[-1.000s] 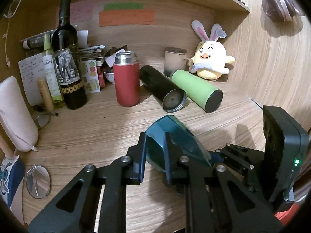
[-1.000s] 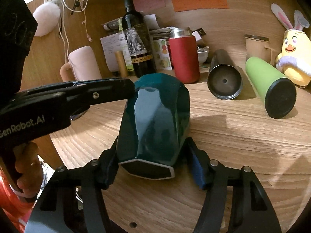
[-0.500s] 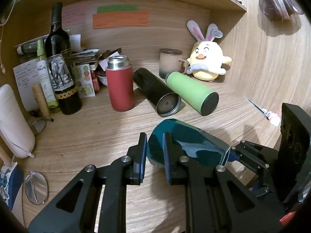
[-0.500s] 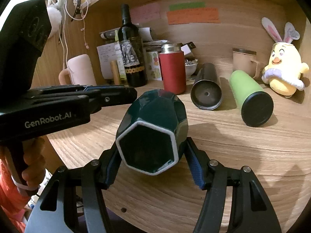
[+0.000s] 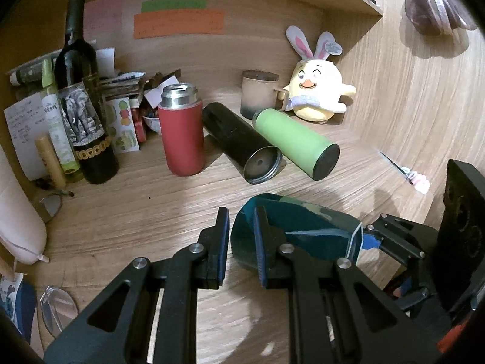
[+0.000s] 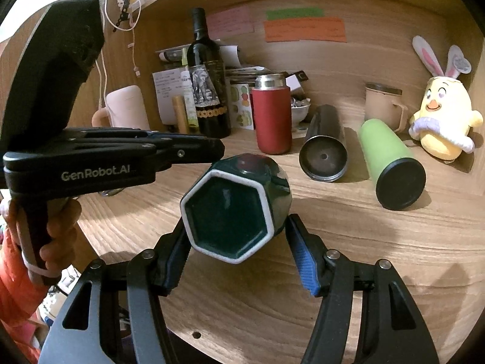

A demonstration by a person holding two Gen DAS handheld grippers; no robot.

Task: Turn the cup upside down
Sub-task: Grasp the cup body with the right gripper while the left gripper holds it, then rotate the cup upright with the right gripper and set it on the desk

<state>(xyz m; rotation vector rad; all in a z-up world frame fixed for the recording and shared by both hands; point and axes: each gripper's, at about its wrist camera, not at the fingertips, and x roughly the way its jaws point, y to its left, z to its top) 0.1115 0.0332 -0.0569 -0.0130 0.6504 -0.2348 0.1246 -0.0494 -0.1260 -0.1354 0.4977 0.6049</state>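
Cup (image 6: 233, 209) dark teal, white rim; flasks red (image 5: 181, 139), black (image 5: 239, 142), green (image 5: 295, 142).

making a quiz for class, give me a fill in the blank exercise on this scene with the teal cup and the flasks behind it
1. The rim of the teal cup has ____ sides.
2. The green flask is lying on its ____.
3. The flask standing upright beside the black flask is ____ in colour.
4. The yellow chick plush wears ____ ears.

Missing words: six; side; red; rabbit
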